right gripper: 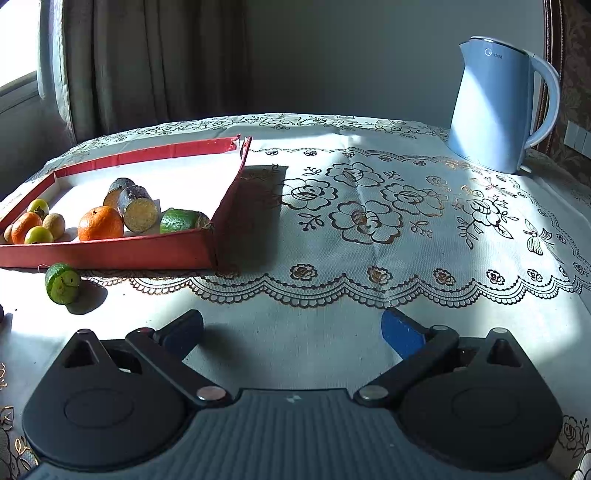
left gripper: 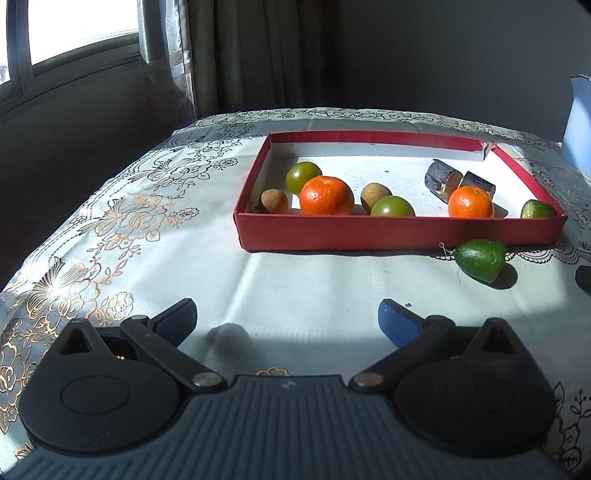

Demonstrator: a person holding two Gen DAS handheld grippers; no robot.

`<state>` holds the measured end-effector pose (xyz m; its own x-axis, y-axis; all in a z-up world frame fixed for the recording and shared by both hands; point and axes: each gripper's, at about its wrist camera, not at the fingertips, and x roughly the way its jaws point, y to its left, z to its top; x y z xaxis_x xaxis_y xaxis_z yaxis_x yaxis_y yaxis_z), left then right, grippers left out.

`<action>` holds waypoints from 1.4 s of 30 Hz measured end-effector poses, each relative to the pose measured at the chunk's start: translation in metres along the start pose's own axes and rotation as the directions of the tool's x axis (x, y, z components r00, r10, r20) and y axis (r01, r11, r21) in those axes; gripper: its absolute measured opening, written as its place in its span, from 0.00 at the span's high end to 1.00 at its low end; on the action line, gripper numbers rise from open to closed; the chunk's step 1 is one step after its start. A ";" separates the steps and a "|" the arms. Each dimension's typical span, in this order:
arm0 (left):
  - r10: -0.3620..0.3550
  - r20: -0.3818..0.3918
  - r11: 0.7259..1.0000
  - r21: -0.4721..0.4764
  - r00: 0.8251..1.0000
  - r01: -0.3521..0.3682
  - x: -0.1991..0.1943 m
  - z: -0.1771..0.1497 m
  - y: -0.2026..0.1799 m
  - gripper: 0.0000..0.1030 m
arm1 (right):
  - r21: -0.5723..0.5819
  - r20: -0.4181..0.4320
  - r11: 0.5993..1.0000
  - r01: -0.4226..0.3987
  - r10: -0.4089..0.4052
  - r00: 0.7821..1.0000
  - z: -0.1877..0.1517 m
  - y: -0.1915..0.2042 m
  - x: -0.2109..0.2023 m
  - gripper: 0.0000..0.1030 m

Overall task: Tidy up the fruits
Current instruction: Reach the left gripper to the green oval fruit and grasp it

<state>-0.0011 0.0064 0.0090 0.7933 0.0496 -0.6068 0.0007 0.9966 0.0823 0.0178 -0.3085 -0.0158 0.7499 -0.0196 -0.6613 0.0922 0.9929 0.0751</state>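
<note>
The red box [left gripper: 399,230] sits on the cloth-covered counter [left gripper: 295,280] holding two oranges [left gripper: 327,195], small green and brown fruits and two dark cut pieces; one green fruit [left gripper: 480,259] lies outside, just beside its near wall. Both the left gripper [left gripper: 287,325] and right gripper [right gripper: 291,328] have jaws spread, nothing between them; a blue kettle [right gripper: 495,107] stands well apart.

Hard sunlight from window [left gripper: 74,33], sharp shadows, dim background, fisheye-bent edges.
</note>
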 end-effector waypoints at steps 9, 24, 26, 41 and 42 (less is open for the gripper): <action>0.014 0.074 0.996 0.082 0.997 -0.020 -0.029 0.009 -0.043 0.00 | 0.023 0.011 1.000 -0.016 0.016 1.000 -0.001 -0.003 -0.002 0.00; -0.017 0.096 0.993 0.117 0.995 0.006 -0.035 0.015 -0.067 0.11 | 0.051 0.023 0.998 -0.036 0.035 0.999 -0.001 -0.006 -0.003 0.00; -0.039 0.066 0.993 0.111 0.997 0.031 -0.030 0.014 -0.066 0.22 | 0.052 0.024 0.998 -0.037 0.036 0.999 -0.001 -0.006 -0.003 0.00; -0.171 0.062 0.980 0.112 0.983 0.164 -0.009 0.017 -0.091 0.36 | 0.085 0.040 0.994 -0.062 0.059 0.997 -0.001 -0.011 -0.005 0.00; -0.173 0.061 0.979 0.116 0.983 0.165 -0.008 0.019 -0.094 0.33 | 0.089 0.042 0.994 -0.065 0.062 0.997 -0.001 -0.011 -0.005 0.00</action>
<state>0.0043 -0.0894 0.0208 0.8168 -0.1274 -0.5626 0.2022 0.9767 0.0723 0.0122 -0.3196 -0.0140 0.7811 0.0366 -0.6233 0.1014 0.9776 0.1845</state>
